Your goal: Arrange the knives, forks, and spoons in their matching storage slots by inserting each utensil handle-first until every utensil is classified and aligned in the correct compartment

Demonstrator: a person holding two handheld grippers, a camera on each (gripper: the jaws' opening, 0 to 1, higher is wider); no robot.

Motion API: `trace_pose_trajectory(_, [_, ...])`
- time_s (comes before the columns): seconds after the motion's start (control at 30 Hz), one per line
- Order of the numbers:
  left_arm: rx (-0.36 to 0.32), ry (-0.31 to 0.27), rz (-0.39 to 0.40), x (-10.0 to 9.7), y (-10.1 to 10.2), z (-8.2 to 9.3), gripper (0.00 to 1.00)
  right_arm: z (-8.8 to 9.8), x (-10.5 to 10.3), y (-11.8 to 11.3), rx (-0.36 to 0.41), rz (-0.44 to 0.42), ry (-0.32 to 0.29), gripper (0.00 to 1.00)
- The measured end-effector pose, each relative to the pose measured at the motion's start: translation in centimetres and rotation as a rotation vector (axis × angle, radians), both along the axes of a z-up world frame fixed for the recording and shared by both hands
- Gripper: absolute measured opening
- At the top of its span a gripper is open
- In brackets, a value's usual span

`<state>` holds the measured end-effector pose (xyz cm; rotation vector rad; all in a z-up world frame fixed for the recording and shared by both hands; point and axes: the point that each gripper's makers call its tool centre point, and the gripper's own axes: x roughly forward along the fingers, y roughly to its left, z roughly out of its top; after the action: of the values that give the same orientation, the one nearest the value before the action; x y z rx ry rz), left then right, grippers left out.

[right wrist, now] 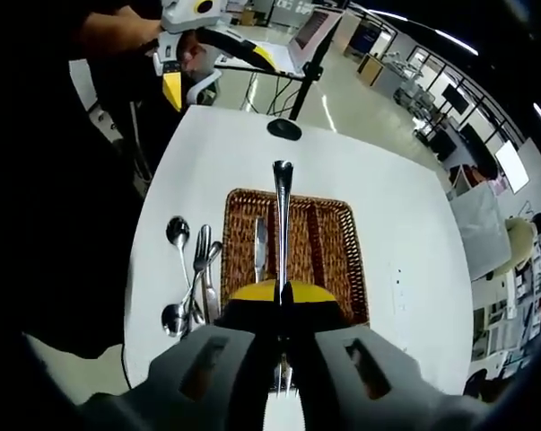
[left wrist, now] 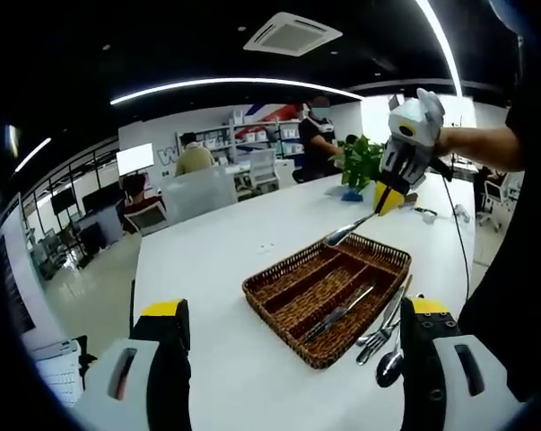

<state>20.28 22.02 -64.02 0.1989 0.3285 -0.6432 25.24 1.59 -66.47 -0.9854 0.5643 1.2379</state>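
Right gripper view puts you directly over the wicker tray (right wrist: 342, 269), and your right gripper (right wrist: 283, 292) is clamped on a fork (right wrist: 283, 215) by its tine end, with the tines poking out below the jaws. You hold it that way so the handle leads, pointing out along the jaw line over the tray's slots, which is what handle-first insertion asks for. The handle runs parallel to the dividers, so you are lined up with the compartments rather than across them.

One knife (right wrist: 260, 247) already lies in the slot just beside the fork's line; I judge the fork belongs in a different slot, though which one your handle hangs over is hard to tell from this angle.

On the white table (right wrist: 405, 215), just beside the tray's edge, waits the loose pile: two spoons (right wrist: 175, 269) and more cutlery (right wrist: 204, 269) tangled together, close enough for short reaches.

From the left gripper view, the right gripper (left wrist: 388, 196) hangs above the far side of the tray (left wrist: 279, 292), the fork (left wrist: 349, 233) slanting down toward it. Your left gripper (left wrist: 292, 337) has its jaws spread wide with nothing between them, low and near the pile, probably kept ready for the next pick.
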Motion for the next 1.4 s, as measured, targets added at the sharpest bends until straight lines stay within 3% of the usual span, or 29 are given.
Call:
trace_pose_trajectory(1.0, [0.003, 0.002, 0.0, -0.7, 1.0, -0.3, 0.99, 0.5, 4.8, 1.2, -0.037, -0.004, -0.048, 0.0])
trace_pose_trajectory(1.4, [0.003, 0.004, 0.007, -0.9, 1.4, -0.4, 0.99, -0.5, 6.4, 1.5, -0.063, 0.005, -0.05, 0.0])
